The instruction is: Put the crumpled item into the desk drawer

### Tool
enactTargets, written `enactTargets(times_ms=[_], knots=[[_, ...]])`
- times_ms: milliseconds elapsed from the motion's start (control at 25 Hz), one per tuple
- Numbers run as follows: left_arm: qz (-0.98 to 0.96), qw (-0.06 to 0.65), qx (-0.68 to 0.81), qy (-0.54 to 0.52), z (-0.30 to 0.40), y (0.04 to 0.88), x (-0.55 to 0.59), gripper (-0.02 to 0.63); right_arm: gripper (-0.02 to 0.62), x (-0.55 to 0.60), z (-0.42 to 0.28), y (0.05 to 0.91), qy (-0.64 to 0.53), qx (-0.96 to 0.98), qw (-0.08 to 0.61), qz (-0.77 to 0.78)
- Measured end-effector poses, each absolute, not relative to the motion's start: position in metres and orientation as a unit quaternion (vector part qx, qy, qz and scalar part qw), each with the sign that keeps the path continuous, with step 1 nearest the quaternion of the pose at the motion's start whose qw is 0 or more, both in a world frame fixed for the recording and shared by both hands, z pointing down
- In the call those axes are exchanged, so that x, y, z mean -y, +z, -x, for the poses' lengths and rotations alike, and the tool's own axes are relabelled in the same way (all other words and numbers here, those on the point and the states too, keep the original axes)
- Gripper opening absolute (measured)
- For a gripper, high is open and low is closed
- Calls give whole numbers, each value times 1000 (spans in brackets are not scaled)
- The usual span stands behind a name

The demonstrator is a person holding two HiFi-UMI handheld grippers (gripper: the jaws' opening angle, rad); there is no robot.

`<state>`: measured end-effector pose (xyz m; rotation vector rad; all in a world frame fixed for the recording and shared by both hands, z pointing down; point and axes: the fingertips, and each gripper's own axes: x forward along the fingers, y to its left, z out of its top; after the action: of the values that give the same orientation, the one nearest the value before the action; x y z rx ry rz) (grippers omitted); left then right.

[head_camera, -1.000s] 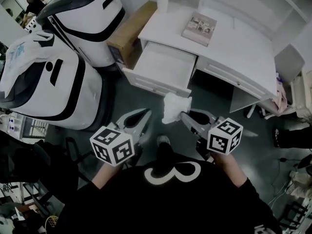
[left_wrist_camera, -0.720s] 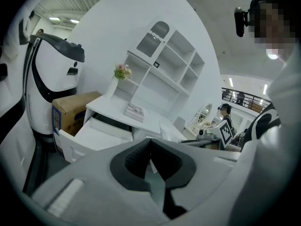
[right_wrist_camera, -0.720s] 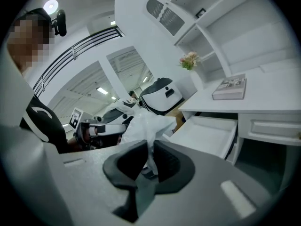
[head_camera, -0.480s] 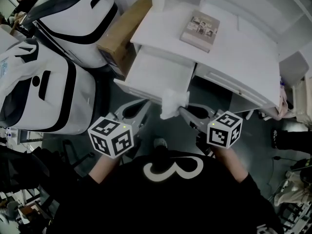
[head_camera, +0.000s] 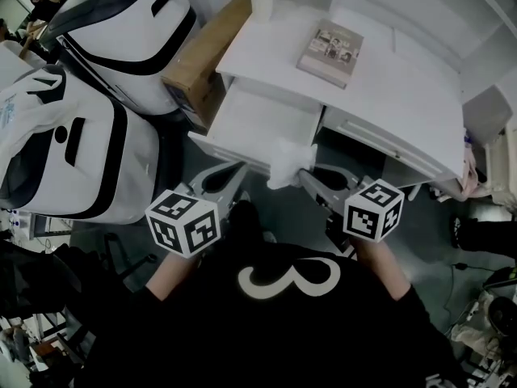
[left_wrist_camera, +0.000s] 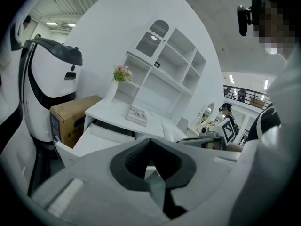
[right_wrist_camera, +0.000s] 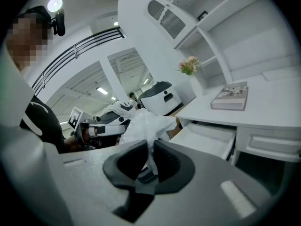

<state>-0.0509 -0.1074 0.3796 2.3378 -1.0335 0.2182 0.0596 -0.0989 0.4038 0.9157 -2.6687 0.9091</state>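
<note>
Your left tool (head_camera: 234,172) has its jaws pressed together on nothing, near the pulled-out white desk drawer (head_camera: 258,115). The crumpled white plastic item (head_camera: 291,160) sits at the drawer's front edge, pinched in your right tool (head_camera: 311,176).

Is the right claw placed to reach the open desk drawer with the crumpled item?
Probably yes. The right claw grips the crumpled white item right at the front edge of the open drawer. The drawer looks empty and nothing stands in between.
</note>
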Motion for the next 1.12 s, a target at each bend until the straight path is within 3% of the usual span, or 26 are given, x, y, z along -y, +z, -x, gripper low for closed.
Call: enactTargets(times_ms=[280,1120], knots=[[-880,279,376,83,46,379,119,9,43,113,-67,402,311,891,72,-324],[-870,320,354,121,62,426,230,9,43,225,-42,462,354,859,122,-350]])
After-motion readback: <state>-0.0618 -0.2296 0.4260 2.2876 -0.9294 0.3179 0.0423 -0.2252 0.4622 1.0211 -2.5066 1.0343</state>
